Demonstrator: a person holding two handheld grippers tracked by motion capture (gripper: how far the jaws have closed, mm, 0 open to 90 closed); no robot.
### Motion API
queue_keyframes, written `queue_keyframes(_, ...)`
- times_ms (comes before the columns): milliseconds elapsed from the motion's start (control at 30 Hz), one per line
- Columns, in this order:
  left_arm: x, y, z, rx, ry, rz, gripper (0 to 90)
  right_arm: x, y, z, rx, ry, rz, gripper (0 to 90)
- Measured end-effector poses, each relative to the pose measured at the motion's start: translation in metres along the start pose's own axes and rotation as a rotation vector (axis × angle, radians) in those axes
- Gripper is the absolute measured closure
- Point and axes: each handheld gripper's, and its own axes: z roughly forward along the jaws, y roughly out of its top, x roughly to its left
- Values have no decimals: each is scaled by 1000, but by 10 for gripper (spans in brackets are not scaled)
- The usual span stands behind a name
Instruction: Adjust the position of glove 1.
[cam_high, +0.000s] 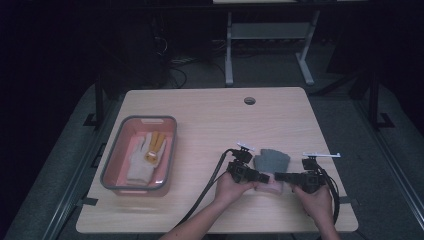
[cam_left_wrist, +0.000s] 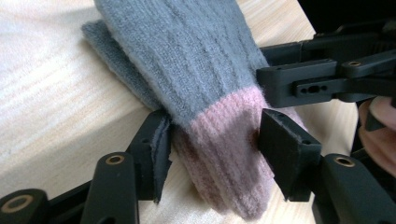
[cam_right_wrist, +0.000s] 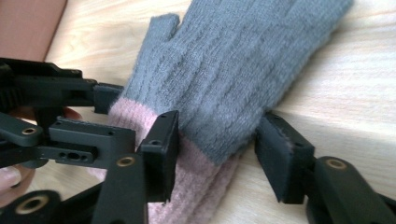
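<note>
Surface: a light wood-grain surface (cam_high: 200, 130) with rounded corners; 1 round cable hole (cam_high: 249, 100) near its far edge.
Glove position: a grey knit glove (cam_high: 272, 162) with a pink cuff (cam_high: 271, 188) lies flat near the front right part of the surface, cuff toward the person, fingers pointing away.
Left tool: the left tool (cam_high: 265, 177) comes in from the glove's left at cuff level. In the left gripper view its jaws straddle the cuff (cam_left_wrist: 224, 154); the left pad meets the cuff edge, the right pad lies against the other side. Whether they pinch the knit cannot be told.
Right tool: the right tool (cam_high: 280, 176) comes in from the glove's right at the same level. In the right gripper view its jaws stand spread; the left pad touches the cuff (cam_right_wrist: 196, 172), the right pad stands apart from the knit.
Tool spacing: the 2 tools point at each other, tips close together over the cuff.
Tray: a grey-rimmed tray with a pink floor (cam_high: 116, 157) sits at the left of the surface, well apart from the grey glove.
Tray contents: 1 white work glove with yellow fingers (cam_high: 145, 156), lying flat.
Room: dark; a grey table frame (cam_high: 270, 45) stands on the floor beyond the surface, with cables (cam_high: 175, 70) on the floor beside it.
</note>
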Motion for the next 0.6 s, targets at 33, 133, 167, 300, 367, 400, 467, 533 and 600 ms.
queue_keyframes(33, 1, 0, 0, 4, -5, -5, 451, 0, 0, 0, 0, 0, 0, 516)
queue_keyframes(133, 4, 1, -1, 14, -22, -19, 464, 0, -2, 1, 2, 23, 24, 557)
queue_keyframes(167, 4, 1, 0, 11, -27, -31, 465, -1, -2, 2, 0, 33, 29, 570)
queue_keyframes(300, 7, 1, 1, 2, -64, -88, 478, -4, -3, 3, -1, 69, 59, 597)
queue_keyframes(367, 9, 0, 2, -5, -85, -114, 478, -5, -4, 4, -2, 80, 63, 606)
queue_keyframes(400, 9, 0, 2, -8, -89, -117, 480, -5, -4, 4, -5, 84, 61, 610)
queue_keyframes(467, 10, 1, 2, -5, -90, -121, 501, -6, -4, 4, -3, 101, 64, 641)
queue_keyframes(533, 12, 0, 2, -6, -100, -130, 543, -4, -4, 4, -3, 103, 62, 659)
queue_keyframes(600, 15, -1, 2, -15, -113, -134, 566, -4, -4, 4, -4, 101, 56, 666)
